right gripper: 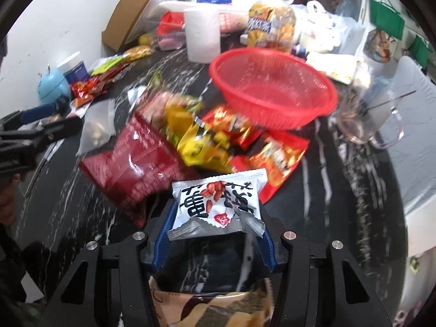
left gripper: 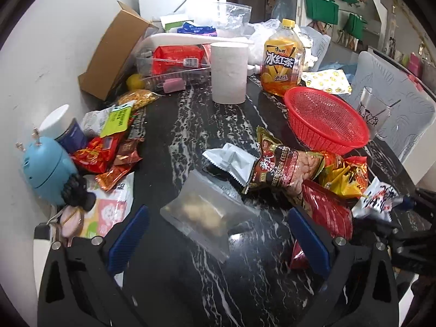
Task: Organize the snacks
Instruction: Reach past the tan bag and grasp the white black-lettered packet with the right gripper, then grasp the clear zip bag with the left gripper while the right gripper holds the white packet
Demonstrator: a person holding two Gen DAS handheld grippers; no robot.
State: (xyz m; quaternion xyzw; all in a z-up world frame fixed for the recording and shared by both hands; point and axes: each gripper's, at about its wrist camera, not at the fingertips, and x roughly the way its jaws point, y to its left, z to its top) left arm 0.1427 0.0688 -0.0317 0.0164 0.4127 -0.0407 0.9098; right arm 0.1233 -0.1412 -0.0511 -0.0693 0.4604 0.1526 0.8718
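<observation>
My right gripper [right gripper: 216,209] is shut on a white peanut packet [right gripper: 218,199], whose edges crumple against the blue pads. It hangs above the black marble table [right gripper: 327,190], near a pile of red and yellow snack bags [right gripper: 196,141]. An empty red basket [right gripper: 272,92] stands just beyond the pile. My left gripper [left gripper: 218,211] is open above a frosted clear packet [left gripper: 209,212] that lies flat on the table between its fingers, untouched. A dark red peanut bag [left gripper: 283,166] and a silver wrapper [left gripper: 231,160] lie ahead of it, with the red basket [left gripper: 327,120] to the right.
A paper roll [left gripper: 229,73], an iced tea bottle [left gripper: 283,60], a clear bin [left gripper: 174,65] and a cardboard box [left gripper: 114,54] stand at the back. More snacks [left gripper: 109,147] and a blue gadget [left gripper: 46,166] line the left wall. A glass mug [right gripper: 365,120] stands right of the basket.
</observation>
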